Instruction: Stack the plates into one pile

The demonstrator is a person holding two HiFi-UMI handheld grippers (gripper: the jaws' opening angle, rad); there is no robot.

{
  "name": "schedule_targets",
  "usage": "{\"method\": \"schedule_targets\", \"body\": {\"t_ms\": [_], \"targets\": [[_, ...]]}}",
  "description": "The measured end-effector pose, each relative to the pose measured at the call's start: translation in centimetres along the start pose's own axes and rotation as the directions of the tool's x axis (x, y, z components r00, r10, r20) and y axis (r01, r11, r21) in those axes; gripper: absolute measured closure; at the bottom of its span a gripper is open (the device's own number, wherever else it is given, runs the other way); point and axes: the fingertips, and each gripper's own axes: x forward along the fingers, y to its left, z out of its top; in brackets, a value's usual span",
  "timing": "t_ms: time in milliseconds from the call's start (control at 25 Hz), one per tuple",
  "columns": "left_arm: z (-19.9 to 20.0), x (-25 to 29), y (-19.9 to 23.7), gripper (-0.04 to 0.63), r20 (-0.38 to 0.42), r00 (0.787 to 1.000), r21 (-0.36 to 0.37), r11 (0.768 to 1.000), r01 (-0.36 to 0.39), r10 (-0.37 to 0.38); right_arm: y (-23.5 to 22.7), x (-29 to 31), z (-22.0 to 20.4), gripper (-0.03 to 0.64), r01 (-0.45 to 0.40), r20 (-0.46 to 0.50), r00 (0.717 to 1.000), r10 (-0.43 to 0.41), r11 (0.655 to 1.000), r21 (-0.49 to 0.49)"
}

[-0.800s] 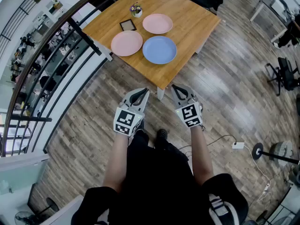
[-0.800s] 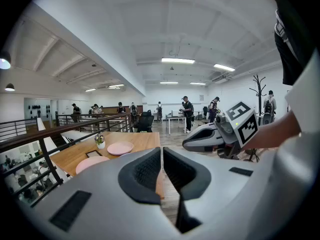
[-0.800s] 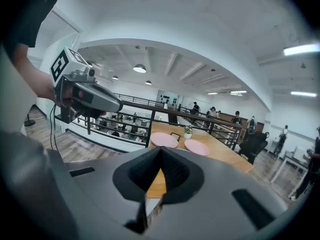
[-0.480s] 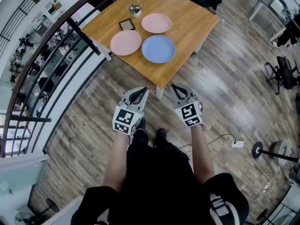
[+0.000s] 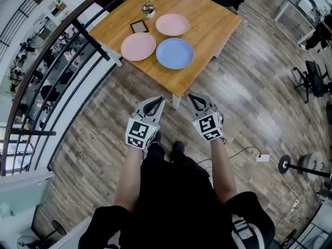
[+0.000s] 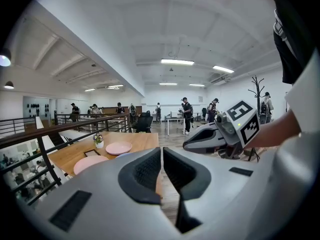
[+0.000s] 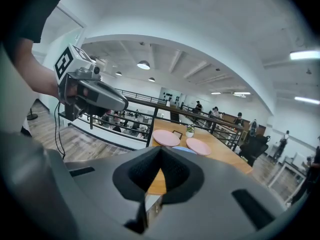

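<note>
Head view: plates lie well beyond left tool, right tool.

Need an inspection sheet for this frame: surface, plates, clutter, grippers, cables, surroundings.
Surface: square wooden table, seen from above.
Job's things: pink round plate, second pink round plate, blue round plate; all lying flat, none stacked.
Clutter: small potted flower; dark-framed flat square.
Grippers: left gripper and right gripper both shut, empty, held over the floor short of the table.
Cables: white cable with adapter on the floor at right.
Surroundings: wood-plank floor; dark metal railing beside the table; black office chair.
</note>
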Motion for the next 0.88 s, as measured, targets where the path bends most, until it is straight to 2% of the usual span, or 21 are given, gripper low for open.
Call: {"method": "schedule_targets", "body": {"t_ms": [440, 720, 880], "targets": [[0.1, -0.7, 1.7, 0.560, 0.011, 0.999, -0.027, 0.999, -0.030, 0.030, -0.3, 0.6, 1.0, 0.604, 0.038, 0.016, 0.999, -0.038, 0.999, 0.003], [0.3, -0.8, 2.1, 0.557, 0.035, 0.999, -0.021, 0.999, -0.028, 0.029, 0.2, 1.1, 0.6, 0.549, 0.033, -0.002, 0.999, -0.033, 0.999, -0.005], [0.5, -0.8, 2.6, 0.477, 0.031, 0.999, -0.016, 1.000, -0.025, 0.025, 0.4, 1.4, 0.8, 0.491, 0.044, -0.017, 0.999, -0.045, 0.998, -0.036]]}}
